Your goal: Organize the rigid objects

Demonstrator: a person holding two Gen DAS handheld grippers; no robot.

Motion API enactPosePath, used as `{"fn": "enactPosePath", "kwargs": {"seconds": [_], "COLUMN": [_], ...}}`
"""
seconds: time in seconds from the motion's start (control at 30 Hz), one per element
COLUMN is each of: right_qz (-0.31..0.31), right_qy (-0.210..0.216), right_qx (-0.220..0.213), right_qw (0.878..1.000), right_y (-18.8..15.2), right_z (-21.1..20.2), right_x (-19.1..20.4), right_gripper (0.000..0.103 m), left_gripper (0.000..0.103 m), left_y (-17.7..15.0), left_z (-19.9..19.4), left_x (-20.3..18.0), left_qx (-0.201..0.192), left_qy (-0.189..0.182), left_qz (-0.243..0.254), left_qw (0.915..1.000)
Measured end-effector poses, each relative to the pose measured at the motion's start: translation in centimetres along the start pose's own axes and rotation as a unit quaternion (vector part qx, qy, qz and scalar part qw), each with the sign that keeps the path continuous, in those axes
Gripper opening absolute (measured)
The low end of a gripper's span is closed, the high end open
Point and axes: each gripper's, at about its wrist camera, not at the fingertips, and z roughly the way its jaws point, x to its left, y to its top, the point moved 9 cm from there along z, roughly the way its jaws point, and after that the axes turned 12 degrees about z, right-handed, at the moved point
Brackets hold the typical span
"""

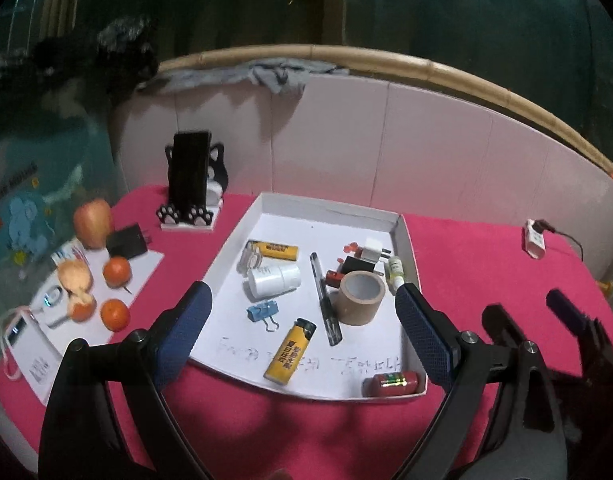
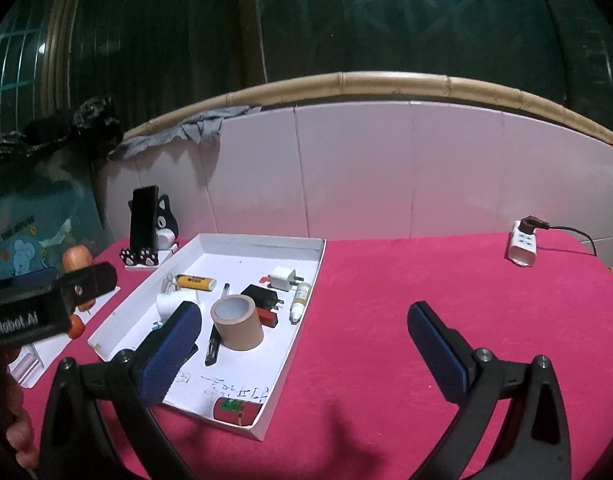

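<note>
We read this as a hover between picks or the close of the job; both tools sit back from the white tray [image 1: 406, 236], nothing in hand.

Left to right: left gripper [image 1: 302, 332] has jaws spread wide, empty, framing the tray's near half. Right gripper [image 2: 306, 344] also wide open, empty, over bare cloth just right of the tray.

Task items are all inside the tray: white bottle [image 1: 272, 280], blue binder clip [image 1: 263, 314], yellow lighter [image 1: 289, 354], black pen [image 1: 324, 296], tape roll [image 1: 360, 298], small dropper bottle [image 1: 395, 274] by the right wall, red battery [image 1: 390, 384] in the near right corner.

For a next pick we'd come down steeply, jaws across the short axis, and avoid nudging the pen touching the tape roll.

Surface: pink tablecloth [image 2: 406, 300]. Fruit [image 1: 116, 272] and a phone stand [image 1: 190, 184] far left, outside the tray; power strip [image 2: 522, 248] far right. White panel wall behind, dark window above.
</note>
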Motion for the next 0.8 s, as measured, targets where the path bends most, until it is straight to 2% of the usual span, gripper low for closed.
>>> {"fn": "enactPosePath", "kwargs": {"seconds": [0.17,0.3,0.37,0.43,0.5,0.6,0.8], "right_qz": [0.012,0.018,0.022,0.028,0.036,0.045,0.053], "right_qy": [0.009,0.012,0.011,0.01,0.011,0.012,0.009], "right_qx": [-0.011,-0.021,-0.027,-0.032,-0.037,-0.045,-0.057], "right_qw": [1.0,1.0,0.999,0.999,0.999,0.998,0.997], "right_y": [0.5,0.8,0.9,1.1,1.2,1.4,1.6], "right_z": [-1.4,-2.7,-3.4,-3.9,-4.5,-5.4,-7.1], "right_x": [-0.5,-1.0,-1.4,-1.9,-2.3,-2.9,-3.8], "right_gripper": [0.103,0.103,0.103,0.103,0.103,0.103,0.103], "left_gripper": [0.094,0.094,0.094,0.094,0.094,0.094,0.094], "left_y": [0.4,0.6,0.4,-0.3,-1.0,-1.5,-1.8], "left_z": [-2.1,-3.6,-3.8,-3.6,-3.1,-3.4,-4.2], "left_x": [-1.2,-1.8,-1.6,-1.5,-1.9,-2.2,-2.1], "left_qx": [-0.02,-0.03,-0.022,0.008,0.031,0.029,0.018], "left_qy": [-0.016,-0.014,-0.003,0.014,0.009,0.004,0.022], "left_qz": [0.024,0.034,0.033,0.038,0.049,0.048,0.043], "left_qw": [0.9994,0.9989,0.9992,0.9991,0.9983,0.9984,0.9987]}}
